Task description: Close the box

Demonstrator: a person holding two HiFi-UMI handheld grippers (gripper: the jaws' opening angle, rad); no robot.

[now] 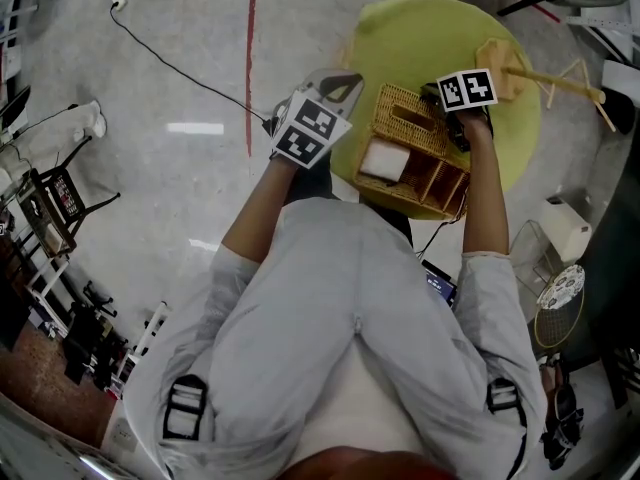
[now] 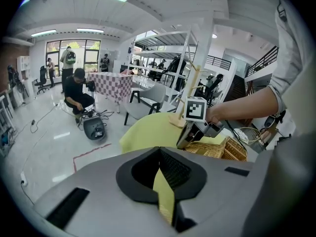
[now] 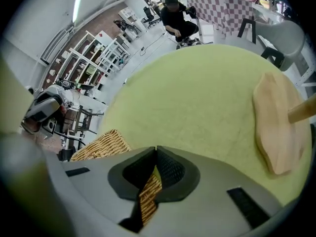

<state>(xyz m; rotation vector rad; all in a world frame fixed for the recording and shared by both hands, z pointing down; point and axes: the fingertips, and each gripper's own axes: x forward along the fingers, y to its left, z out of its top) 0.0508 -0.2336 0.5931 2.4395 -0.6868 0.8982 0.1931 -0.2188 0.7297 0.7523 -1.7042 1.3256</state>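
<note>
Nearest you, your left gripper (image 2: 159,149) hangs off the table's near-left edge. Its jaws are drawn together with nothing in them, and only the yellow top shows through the slot behind the tips. It's well clear of the box, so it's doing nothing for you right now.

Next out is the wicker box (image 1: 398,196), sitting on the near side of the round yellow table (image 1: 430,38), and it's open! You can look straight down into the compartments, with a white item (image 1: 385,160) in the left one. The woven lid (image 1: 408,118) sits at the far side, off those compartments. I can't tell how steeply it's tilted.

Just past that, your right gripper (image 3: 156,149) is over the lid's right end. Its tips meet, and a strip of weave shows in the gap behind them. I'd judge that's wicker seen below, not a real pinch, but I can't be sure.

Farthest out, the wooden stand (image 1: 500,63) is beside the box and out of the way.

So nothing is closed yet. You've still got to bring the lid down over the compartments and seat it.
</note>
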